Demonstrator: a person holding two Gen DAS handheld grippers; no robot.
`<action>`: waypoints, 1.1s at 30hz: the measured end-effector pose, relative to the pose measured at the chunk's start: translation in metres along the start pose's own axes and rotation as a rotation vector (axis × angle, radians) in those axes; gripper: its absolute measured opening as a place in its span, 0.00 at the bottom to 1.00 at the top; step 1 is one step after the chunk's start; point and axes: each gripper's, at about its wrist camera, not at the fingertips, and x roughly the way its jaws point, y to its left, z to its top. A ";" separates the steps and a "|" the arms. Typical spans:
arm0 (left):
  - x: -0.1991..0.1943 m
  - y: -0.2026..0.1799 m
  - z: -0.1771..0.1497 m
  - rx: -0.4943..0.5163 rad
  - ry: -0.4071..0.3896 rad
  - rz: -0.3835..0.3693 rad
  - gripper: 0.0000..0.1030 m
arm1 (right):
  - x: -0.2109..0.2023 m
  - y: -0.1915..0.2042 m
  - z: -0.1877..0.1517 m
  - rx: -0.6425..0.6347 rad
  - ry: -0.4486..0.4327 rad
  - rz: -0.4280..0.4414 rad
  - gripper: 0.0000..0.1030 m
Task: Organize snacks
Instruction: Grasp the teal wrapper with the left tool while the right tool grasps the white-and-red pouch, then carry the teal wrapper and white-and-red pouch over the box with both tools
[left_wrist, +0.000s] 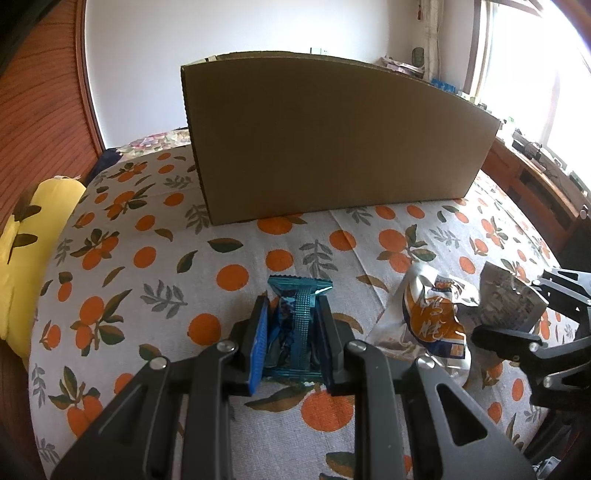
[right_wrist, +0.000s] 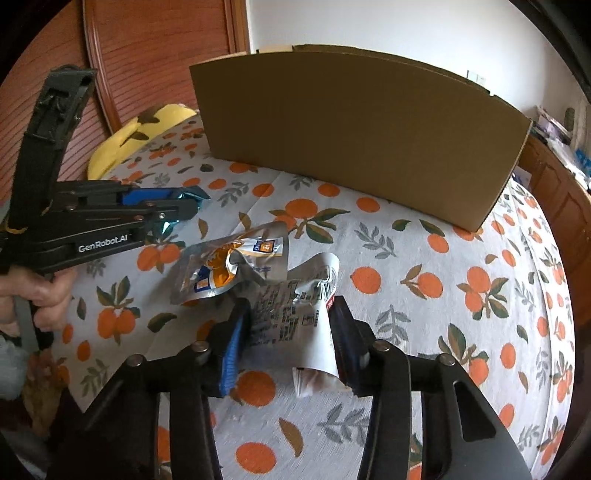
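- The left tongs (left_wrist: 291, 325) are pinching a blue packet (left_wrist: 295, 317) by its sides, lifting it just above the bedspread (left_wrist: 147, 258), probably for the box.
- The right tongs (right_wrist: 290, 332) are squeezing a white pouch (right_wrist: 295, 314), also raised off the bed.
- An orange-and-silver pouch (right_wrist: 225, 269) is lying loose between them, awaiting its turn.
- The cardboard box (left_wrist: 332, 140) is standing beyond, open-topped, likely the destination.

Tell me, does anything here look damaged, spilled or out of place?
Nothing spilled. The silver pouch on the cloth looks crumpled and twisted. The left gripper pinches a blue packet; the right gripper clamps a white packet.
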 end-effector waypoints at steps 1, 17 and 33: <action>0.000 0.000 0.000 0.000 -0.001 0.001 0.21 | -0.003 -0.001 -0.001 0.009 -0.009 0.001 0.41; -0.017 -0.001 0.000 0.002 -0.083 0.005 0.21 | -0.042 -0.019 0.000 0.054 -0.088 -0.039 0.41; -0.023 -0.013 -0.001 0.029 -0.100 0.010 0.21 | -0.042 -0.034 -0.009 0.097 -0.080 -0.045 0.42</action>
